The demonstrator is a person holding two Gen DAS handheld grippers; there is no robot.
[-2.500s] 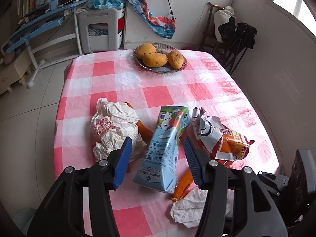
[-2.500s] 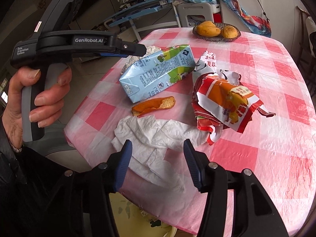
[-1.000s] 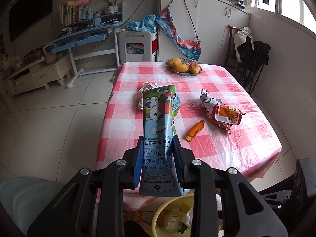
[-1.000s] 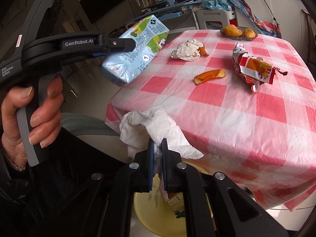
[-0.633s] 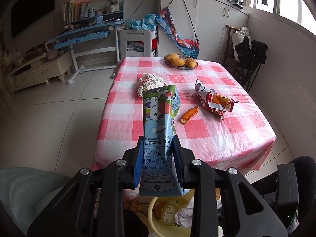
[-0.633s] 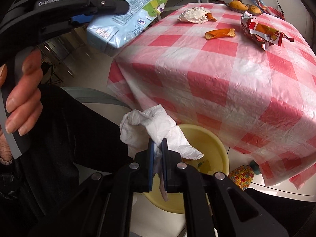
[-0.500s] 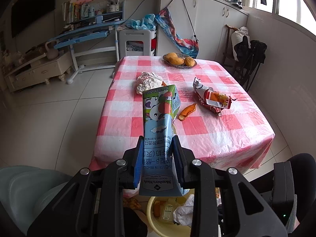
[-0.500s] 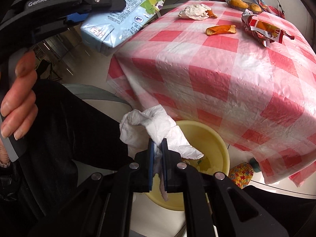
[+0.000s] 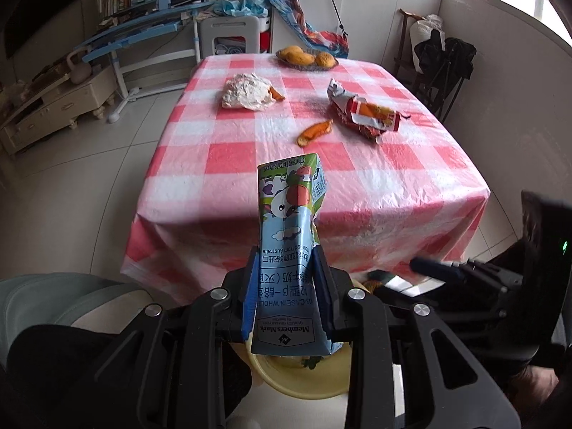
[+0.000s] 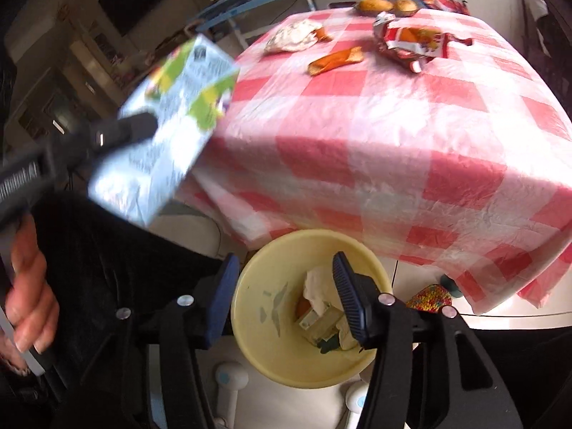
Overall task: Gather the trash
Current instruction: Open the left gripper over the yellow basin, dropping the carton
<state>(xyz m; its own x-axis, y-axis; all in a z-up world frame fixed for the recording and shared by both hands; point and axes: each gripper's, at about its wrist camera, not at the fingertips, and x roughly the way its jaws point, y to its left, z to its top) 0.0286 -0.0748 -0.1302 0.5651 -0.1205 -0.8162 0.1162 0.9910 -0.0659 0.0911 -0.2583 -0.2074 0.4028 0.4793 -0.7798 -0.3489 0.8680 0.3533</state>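
Observation:
My left gripper (image 9: 284, 262) is shut on a blue and green milk carton (image 9: 289, 214), held out beyond the near edge of the table and above the yellow bin (image 9: 300, 375). The right wrist view shows the carton (image 10: 171, 125) blurred at the left. My right gripper (image 10: 286, 275) hangs over the yellow bin (image 10: 257, 307); its jaws are opening with nothing between them. The white tissue (image 10: 316, 287) lies inside the bin on other scraps. On the checked tablecloth (image 9: 232, 153) lie a crumpled white paper (image 9: 246, 91), an orange peel (image 9: 314, 132) and a red snack wrapper (image 9: 364, 114).
A dish of yellow fruit (image 9: 307, 59) stands at the table's far end. Beyond it are a white stool (image 9: 228, 35) and a blue desk (image 9: 143, 32). Dark bags hang by the wall at the right (image 9: 443, 57). A person's hand (image 10: 28, 293) grips the left handle.
The right gripper's jaws have parted and the white tissue has dropped into the yellow bin. The left gripper has come down and back from the table with the carton still in it.

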